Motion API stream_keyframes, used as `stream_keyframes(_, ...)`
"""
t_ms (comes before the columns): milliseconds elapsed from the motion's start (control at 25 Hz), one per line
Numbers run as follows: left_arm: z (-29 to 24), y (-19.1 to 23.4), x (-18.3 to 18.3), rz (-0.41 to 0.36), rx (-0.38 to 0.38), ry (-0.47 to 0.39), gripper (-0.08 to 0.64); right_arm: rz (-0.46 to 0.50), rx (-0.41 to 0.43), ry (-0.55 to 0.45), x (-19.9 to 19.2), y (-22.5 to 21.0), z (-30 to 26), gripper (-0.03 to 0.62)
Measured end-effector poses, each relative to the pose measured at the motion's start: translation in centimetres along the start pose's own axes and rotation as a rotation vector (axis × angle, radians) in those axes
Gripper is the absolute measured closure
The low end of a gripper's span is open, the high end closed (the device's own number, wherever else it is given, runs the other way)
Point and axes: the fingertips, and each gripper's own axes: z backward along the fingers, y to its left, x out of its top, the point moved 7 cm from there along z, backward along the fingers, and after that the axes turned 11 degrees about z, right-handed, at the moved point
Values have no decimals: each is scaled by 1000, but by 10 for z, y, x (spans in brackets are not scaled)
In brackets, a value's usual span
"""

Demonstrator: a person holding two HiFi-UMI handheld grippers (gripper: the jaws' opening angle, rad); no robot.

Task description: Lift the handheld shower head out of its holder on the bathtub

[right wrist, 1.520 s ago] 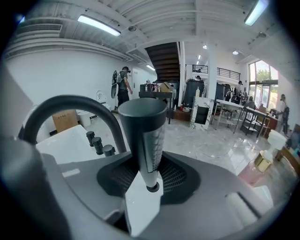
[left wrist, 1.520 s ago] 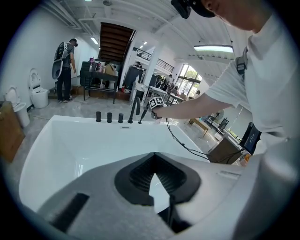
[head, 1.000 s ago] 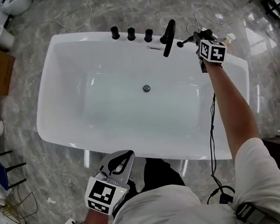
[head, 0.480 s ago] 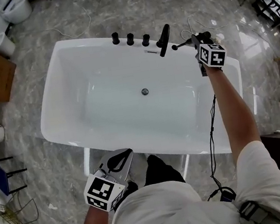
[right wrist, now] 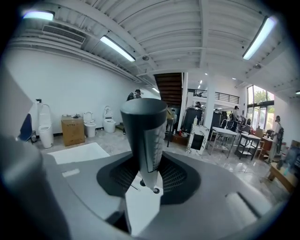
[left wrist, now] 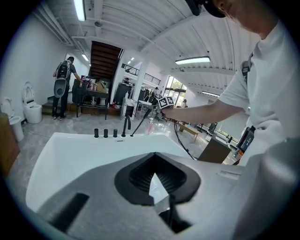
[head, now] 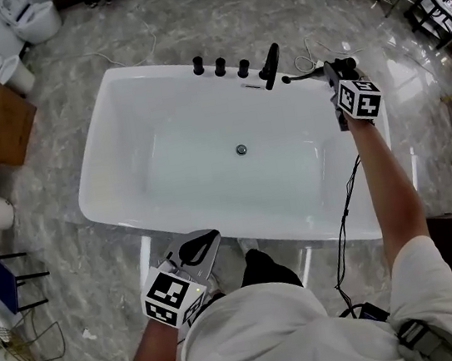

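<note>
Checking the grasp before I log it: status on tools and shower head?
Left tool shut, empty, near side of tub. Right tool shut on shower head, held roughly level, apparently lifted free. Spout close by its tip.

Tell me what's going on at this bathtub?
A person stands at the near side of a white bathtub with a gripper in each hand. The right gripper, reached across to the far rim beside the tap, is shut on the black handheld shower head. The wand slants from the jaws down toward the rim; whether it is fully clear of its holder cannot be told. The left gripper holds nothing, by the tub's near edge.
</note>
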Motion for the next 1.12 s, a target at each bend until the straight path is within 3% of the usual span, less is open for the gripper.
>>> stream_keyframes(1120,101,-25,-62,-45,-20,-39,555,89,-32,-177,83,77,229,449)
